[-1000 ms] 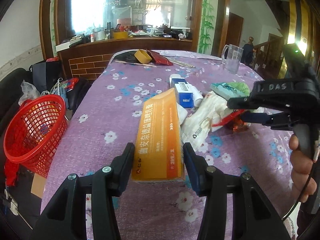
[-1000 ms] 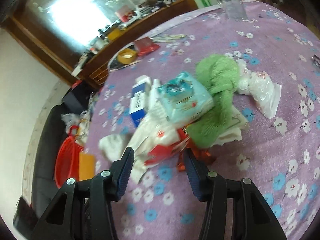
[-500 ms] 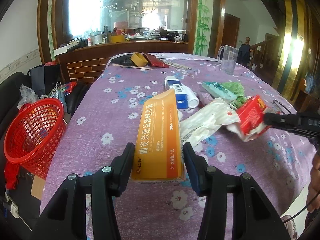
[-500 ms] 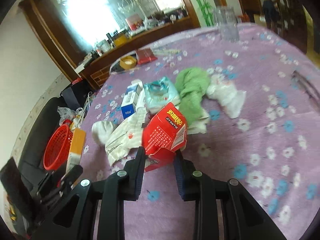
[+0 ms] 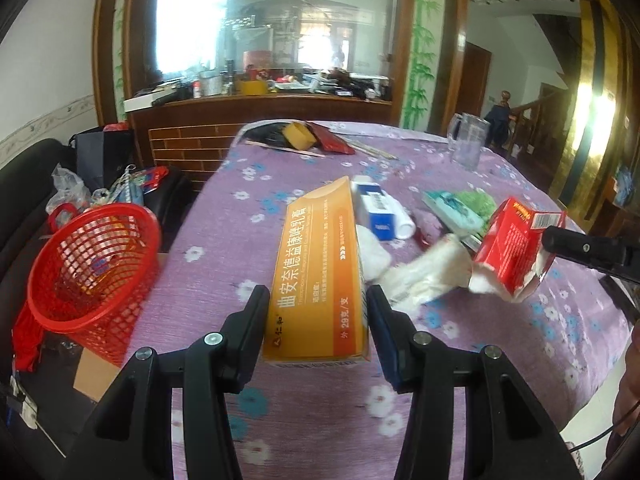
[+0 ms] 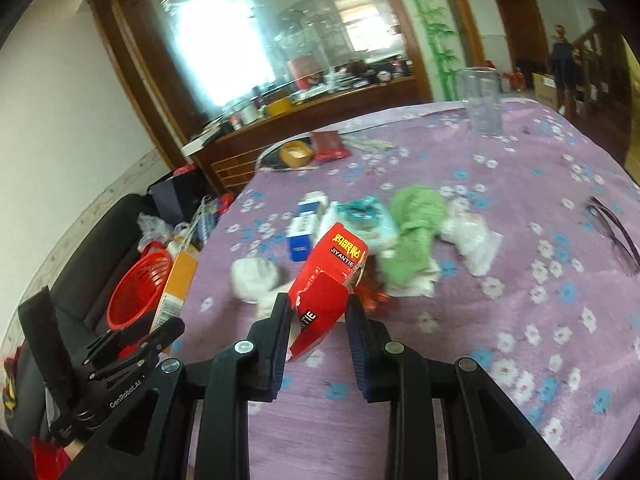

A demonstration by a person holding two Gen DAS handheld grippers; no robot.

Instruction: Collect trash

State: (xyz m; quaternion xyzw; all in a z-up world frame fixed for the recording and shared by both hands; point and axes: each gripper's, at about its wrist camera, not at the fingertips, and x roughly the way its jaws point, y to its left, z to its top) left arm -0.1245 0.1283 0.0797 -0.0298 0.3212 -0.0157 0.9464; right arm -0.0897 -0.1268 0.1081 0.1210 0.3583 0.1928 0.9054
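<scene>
My left gripper (image 5: 316, 300) is shut on a long orange box (image 5: 320, 276), held above the purple flowered tablecloth (image 5: 224, 216). My right gripper (image 6: 318, 308) is shut on a torn red carton (image 6: 328, 280), lifted off the table; that red carton (image 5: 516, 248) also shows at the right of the left wrist view. A red mesh basket (image 5: 92, 264) stands off the table's left edge, also seen as the basket (image 6: 136, 292) in the right wrist view. More trash lies mid-table: a blue and white box (image 6: 302, 232), white wrappers (image 5: 424, 276), a teal packet (image 6: 368, 216), a green cloth (image 6: 416, 232).
A clear glass jug (image 6: 482, 100) stands at the far right of the table. A tape roll (image 6: 296, 152) and a dark red wallet (image 6: 330, 145) lie at the far end. Eyeglasses (image 6: 612, 228) rest near the right edge. Bags and a black sofa (image 5: 24, 184) crowd the floor left.
My right gripper closed on the red carton in the pile and lifted it clear of the table. My left gripper rose slightly, keeping the orange box.
</scene>
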